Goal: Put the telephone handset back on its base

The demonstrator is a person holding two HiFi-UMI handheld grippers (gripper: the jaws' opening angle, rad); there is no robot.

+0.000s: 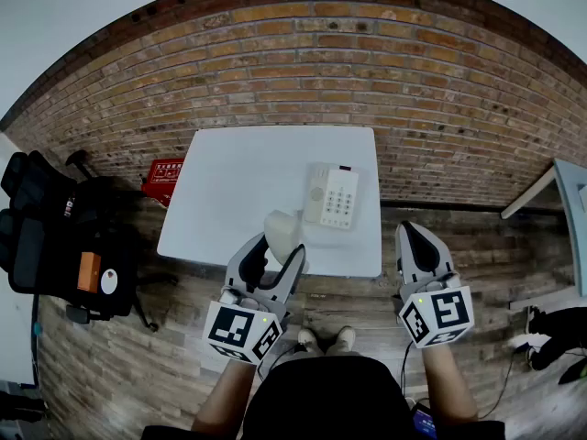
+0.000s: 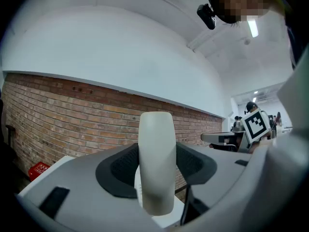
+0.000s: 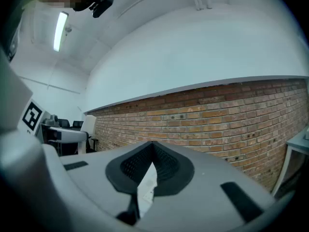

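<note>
The cream telephone base (image 1: 332,195) with its keypad lies on the white table (image 1: 229,191), right of the middle. My left gripper (image 1: 280,246) is shut on the cream handset (image 1: 282,228), which hangs over the table's near edge, just short and left of the base. In the left gripper view the handset (image 2: 156,163) stands upright between the two grey jaws, with both pads against its sides. My right gripper (image 1: 417,238) hovers off the table's near right corner. Its jaws are shut, with nothing between them, as the right gripper view (image 3: 153,149) also shows.
A brick wall (image 1: 303,53) runs behind the table. A black office chair (image 1: 55,236) and a red box (image 1: 167,177) stand to the left. The corner of another table (image 1: 567,200) shows at the right, with dark gear (image 1: 559,330) on the wooden floor below it.
</note>
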